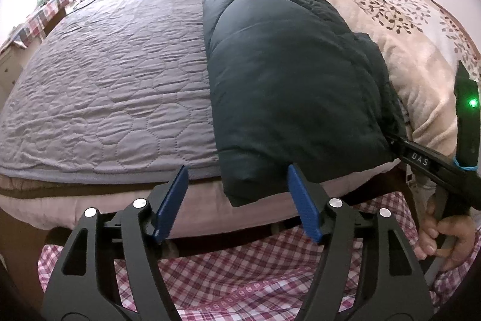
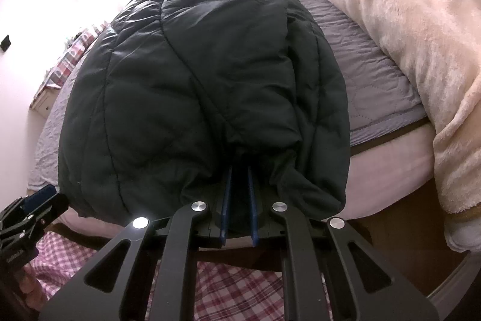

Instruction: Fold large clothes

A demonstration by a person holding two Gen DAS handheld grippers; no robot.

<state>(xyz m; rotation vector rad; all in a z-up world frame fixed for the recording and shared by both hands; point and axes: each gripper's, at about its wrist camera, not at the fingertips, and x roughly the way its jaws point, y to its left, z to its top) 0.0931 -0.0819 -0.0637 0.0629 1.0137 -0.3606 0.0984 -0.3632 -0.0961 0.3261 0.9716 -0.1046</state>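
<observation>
A dark green quilted puffer jacket (image 1: 285, 65) lies folded lengthwise on the grey quilted bed cover (image 1: 105, 80), its near end hanging over the bed's front edge. My left gripper (image 1: 237, 170) stands open at that edge. The jacket's near left corner sits between its blue pads (image 1: 300, 197), which do not press on it. My right gripper (image 2: 239, 170) is shut on a bunched fold of the jacket (image 2: 195, 80) at its near hem. In the left wrist view the right gripper (image 1: 395, 140) comes in from the right and bites the jacket's near right corner, held by a hand (image 1: 445, 233).
A beige fleece blanket with a leaf print (image 1: 390, 5) is heaped along the bed's right side, against the jacket. A side table with a checked cloth (image 1: 45, 11) stands beyond the bed's left side. Red plaid fabric (image 1: 240, 276) fills the foreground below the bed edge.
</observation>
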